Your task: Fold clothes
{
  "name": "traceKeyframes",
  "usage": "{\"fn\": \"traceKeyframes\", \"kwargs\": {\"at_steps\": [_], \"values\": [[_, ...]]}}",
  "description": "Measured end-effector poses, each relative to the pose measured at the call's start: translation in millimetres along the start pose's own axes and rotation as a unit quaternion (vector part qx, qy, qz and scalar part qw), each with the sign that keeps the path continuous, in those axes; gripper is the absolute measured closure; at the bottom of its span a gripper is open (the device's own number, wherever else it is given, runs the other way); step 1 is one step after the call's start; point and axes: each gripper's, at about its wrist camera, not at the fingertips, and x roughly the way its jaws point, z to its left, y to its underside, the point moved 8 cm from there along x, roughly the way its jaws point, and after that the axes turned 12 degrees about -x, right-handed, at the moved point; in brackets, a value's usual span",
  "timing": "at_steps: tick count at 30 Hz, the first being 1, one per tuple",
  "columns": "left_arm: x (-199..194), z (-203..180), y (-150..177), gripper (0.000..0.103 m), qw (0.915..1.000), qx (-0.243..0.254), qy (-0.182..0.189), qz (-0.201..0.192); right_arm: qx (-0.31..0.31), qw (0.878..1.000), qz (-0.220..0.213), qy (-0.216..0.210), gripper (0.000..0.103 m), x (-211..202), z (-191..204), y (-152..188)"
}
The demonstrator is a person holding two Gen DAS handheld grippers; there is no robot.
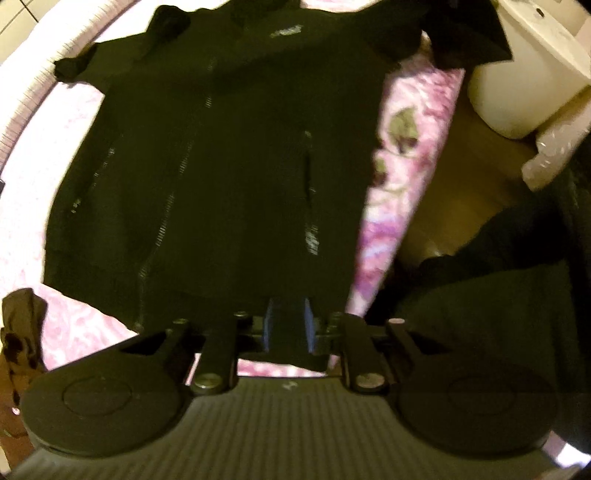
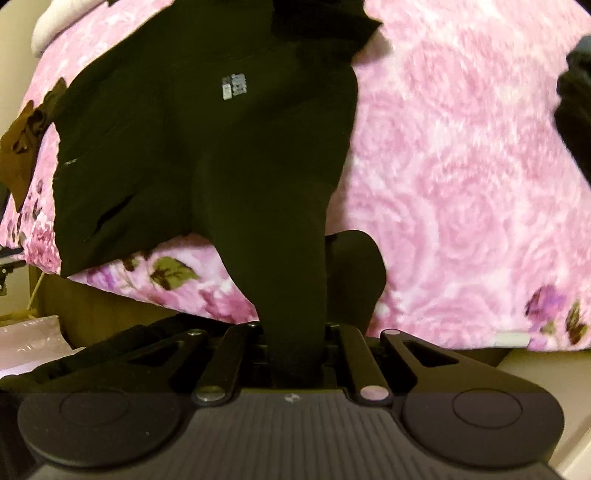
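Nearest, L gripper [image 1: 288, 325]: blue pads closed on the hem of the black jacket [image 1: 221, 147], pinching cloth at the bed's near edge. R gripper [image 2: 295, 332]: jaws closed on a bunched strip of the same dark cloth, prob. a sleeve or a side edge, can't tell which; the strip runs taut up from the jaws to the jacket body, so it's lifted off the blanket [image 2: 461, 166], not lying flat.

Farther out, the jacket lies front-up on the pink floral blanket, zip running lengthwise, chest logo [image 1: 286, 31] at the far end. In the L view the body looks spread mostly flat, w/ one short sleeve [image 1: 74, 66] sticking out to the side, unfolded. In the R view the lower corner hangs a bit over the bed edge and the cloth is rumpled near the grip.

Progress, as a judgement: no finished fold shows. Jacket is at full length, no halved or stacked shape. Both tongs holding cloth fits either straightening/laying it out or bringing a side over in a fold; frames are blurred, so which one isn't settled. Left to do: sides/sleeves in, then length folded.

Far off: another dark garment [image 1: 469, 33] at the bed's far corner, a brown cloth [image 1: 18, 332] at the side.
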Motion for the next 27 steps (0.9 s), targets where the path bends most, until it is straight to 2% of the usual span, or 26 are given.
{"fn": "traceKeyframes", "kwargs": {"at_steps": [3,6,9,11,15,17,19,23,27], "values": [[3,16,-13,0.08,0.9999,-0.001,-0.003,-0.014,0.023,0.999,0.0,-0.028,0.094,2,2,0],[10,30,-32,0.079,0.9995,0.002,-0.002,-0.031,0.048,0.998,-0.012,-0.045,0.094,-7,3,-4],[17,39,-49,0.077,0.999,0.008,0.002,-0.045,0.053,0.998,-0.017,-0.029,0.094,-15,1,-9],[21,42,-59,0.076,0.9984,0.017,0.007,-0.053,0.05,0.999,-0.006,-0.017,0.094,-14,1,-14],[25,47,-68,0.073,0.9972,0.036,0.014,-0.063,0.047,0.999,0.016,-0.018,0.093,-5,10,-20],[29,49,-68,0.073,0.9973,0.036,0.02,-0.06,0.044,0.999,0.017,-0.025,0.079,-1,23,-16],[33,51,-69,0.073,0.9974,0.037,0.026,-0.057,0.045,0.998,0.018,-0.042,0.057,6,39,-10],[35,58,-73,0.069,0.9965,0.05,0.029,-0.061,0.063,0.997,0.013,-0.04,0.057,15,50,6],[36,79,-84,0.064,0.9962,0.046,0.021,-0.07,0.107,0.994,-0.02,-0.033,0.054,11,44,7]]}}
